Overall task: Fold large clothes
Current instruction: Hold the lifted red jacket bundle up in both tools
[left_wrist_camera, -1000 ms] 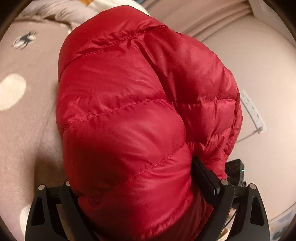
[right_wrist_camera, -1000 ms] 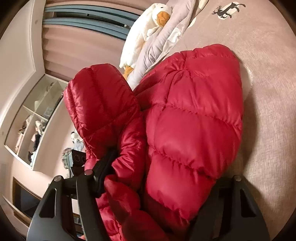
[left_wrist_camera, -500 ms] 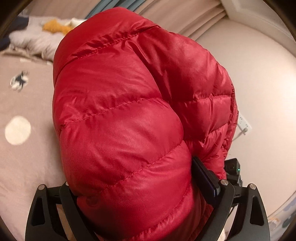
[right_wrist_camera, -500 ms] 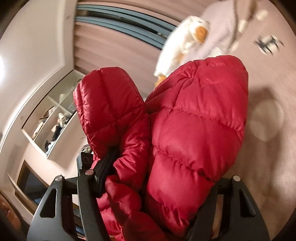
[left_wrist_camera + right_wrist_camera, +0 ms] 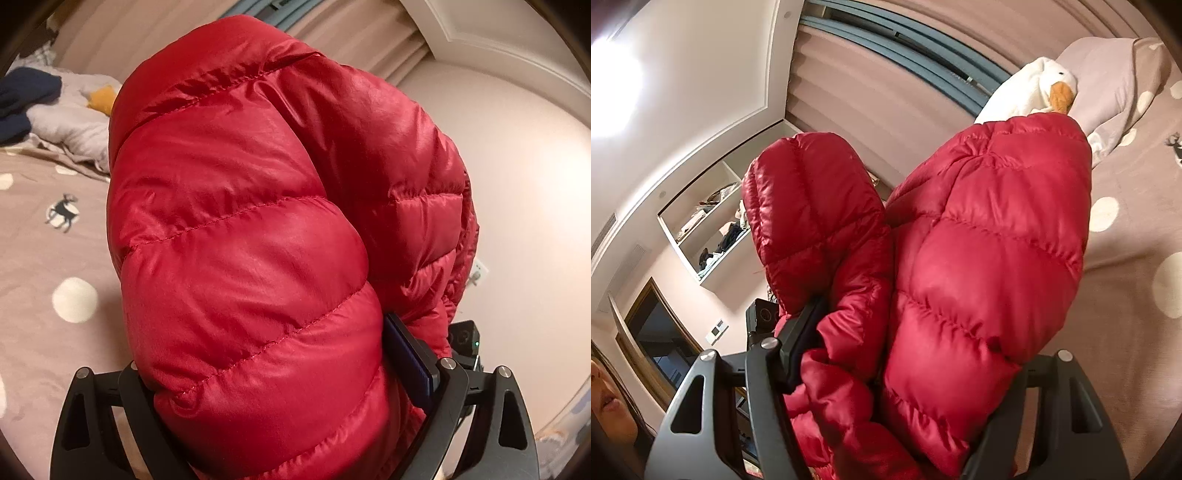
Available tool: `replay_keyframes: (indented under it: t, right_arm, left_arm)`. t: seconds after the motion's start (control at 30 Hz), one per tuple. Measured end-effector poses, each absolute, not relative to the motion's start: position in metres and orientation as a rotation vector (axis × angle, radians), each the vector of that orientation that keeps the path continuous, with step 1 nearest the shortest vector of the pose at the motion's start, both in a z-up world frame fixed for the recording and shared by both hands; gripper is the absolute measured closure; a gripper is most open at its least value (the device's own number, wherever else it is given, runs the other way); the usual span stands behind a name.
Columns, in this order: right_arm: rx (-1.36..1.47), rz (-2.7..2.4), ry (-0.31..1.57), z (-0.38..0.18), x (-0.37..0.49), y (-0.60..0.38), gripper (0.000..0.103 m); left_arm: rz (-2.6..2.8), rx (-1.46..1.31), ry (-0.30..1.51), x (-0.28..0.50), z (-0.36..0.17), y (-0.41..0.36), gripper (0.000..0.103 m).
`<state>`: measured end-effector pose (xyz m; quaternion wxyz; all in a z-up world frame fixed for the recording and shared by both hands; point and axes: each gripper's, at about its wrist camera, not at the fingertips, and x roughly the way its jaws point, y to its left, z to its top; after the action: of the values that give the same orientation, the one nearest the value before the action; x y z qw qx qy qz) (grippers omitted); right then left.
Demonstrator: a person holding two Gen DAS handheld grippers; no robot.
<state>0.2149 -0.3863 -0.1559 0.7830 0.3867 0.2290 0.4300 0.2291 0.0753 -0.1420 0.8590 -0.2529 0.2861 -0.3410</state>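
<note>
Left gripper (image 5: 291, 398): clamped on a thick folded bundle of the red down jacket (image 5: 258, 229), black fingers (image 5: 417, 358) pressed into the puffy quilted fabric on both sides. Jacket held up off the bed (image 5: 40, 258), bulging out past the fingertips and filling most of the left wrist view. Beyond it, toward the bed's far edge: a dusty-pink bedspread with pale dots and a small reindeer print (image 5: 61, 214), a crumpled grey blanket (image 5: 70, 125), and something dark navy (image 5: 22, 99) at the far left corner. On the other side of the jacket, a plain wall with a white socket (image 5: 478, 273) peeking out just past the fabric.

Right gripper (image 5: 905, 373): likewise clamped on the jacket (image 5: 990, 266), jaws spread wide around two padded lobes, a narrower one against the left finger (image 5: 801, 332) and a broad one hiding the right finger. Jacket raised clear of the bedspread here as well. Behind its upper edge, a white goose plush (image 5: 1030, 88) with an orange beak, lying against a pale pillow (image 5: 1108, 74) near the head of the bed. Farther off: ribbed curtains (image 5: 849, 99), a recessed wall shelf (image 5: 713, 225) with small items too blurred to name, and part of a person's face at the lower left border.
</note>
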Motion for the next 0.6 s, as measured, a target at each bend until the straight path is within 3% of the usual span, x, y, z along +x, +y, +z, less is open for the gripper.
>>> replay_keyframes:
  t: [0.6]
  right_arm:
    - [0.792, 0.977, 0.503, -0.138, 0.245, -0.351, 0.035]
  left_arm:
    - [-0.643, -0.526, 0.546, 0.203, -0.136, 0.069, 0.009]
